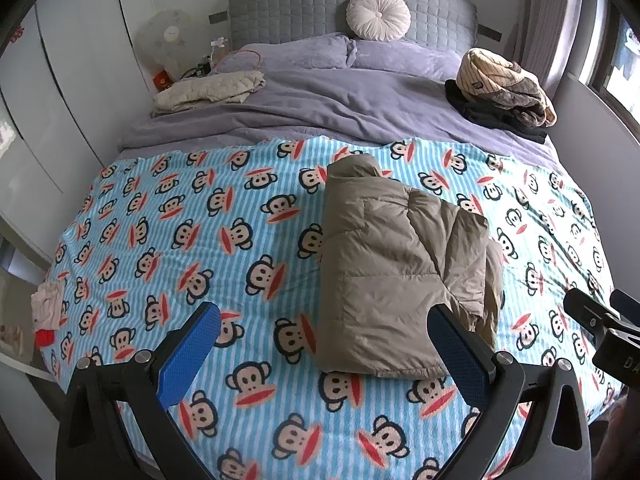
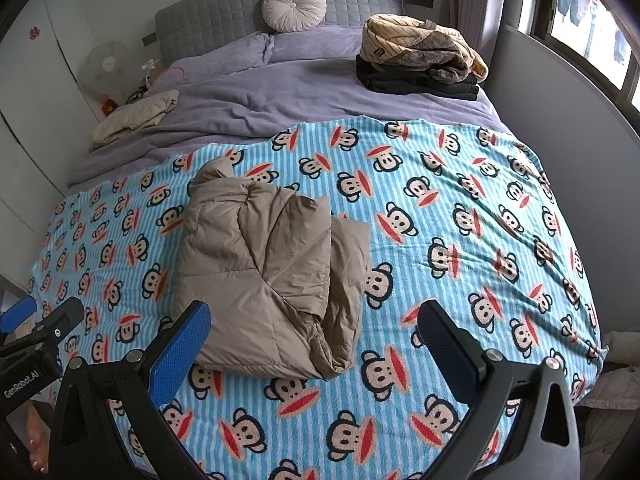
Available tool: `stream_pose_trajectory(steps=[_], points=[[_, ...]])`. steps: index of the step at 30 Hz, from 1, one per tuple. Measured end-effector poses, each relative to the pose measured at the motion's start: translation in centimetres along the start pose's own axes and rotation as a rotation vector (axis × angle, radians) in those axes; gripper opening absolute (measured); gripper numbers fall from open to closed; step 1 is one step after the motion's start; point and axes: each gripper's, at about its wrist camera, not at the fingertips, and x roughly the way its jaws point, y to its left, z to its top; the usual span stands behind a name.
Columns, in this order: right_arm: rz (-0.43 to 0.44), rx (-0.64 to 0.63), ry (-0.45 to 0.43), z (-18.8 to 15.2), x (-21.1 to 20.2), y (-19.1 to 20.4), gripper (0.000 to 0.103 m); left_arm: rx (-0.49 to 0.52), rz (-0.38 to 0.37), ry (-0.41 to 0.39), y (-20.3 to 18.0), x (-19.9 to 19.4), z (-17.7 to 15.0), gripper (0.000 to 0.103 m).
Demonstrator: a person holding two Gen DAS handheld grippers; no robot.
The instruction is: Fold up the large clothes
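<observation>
A khaki padded jacket (image 1: 396,264) lies folded into a compact bundle on the blue monkey-print blanket (image 1: 200,240); it also shows in the right wrist view (image 2: 268,272). My left gripper (image 1: 324,328) is open and empty, held above the blanket with the jacket's near edge between its fingers' line of sight. My right gripper (image 2: 314,324) is open and empty, just in front of the jacket's near right corner. The right gripper's body shows at the right edge of the left wrist view (image 1: 600,320).
A stack of folded clothes (image 1: 504,88) sits at the far right of the purple duvet (image 1: 320,104). A cream folded garment (image 1: 208,90) lies far left. A round cushion (image 1: 378,15) leans on the headboard. Wardrobe doors stand left, a window wall right.
</observation>
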Motion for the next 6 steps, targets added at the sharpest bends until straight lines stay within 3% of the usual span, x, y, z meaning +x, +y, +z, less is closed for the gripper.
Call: stream_pose_trajectory(steps=[6], points=[[-0.001,-0.002,-0.001,-0.15,-0.06,0.08,0.103,-0.001,-0.01,0.004,-0.21,-0.16,0.2,0.103]])
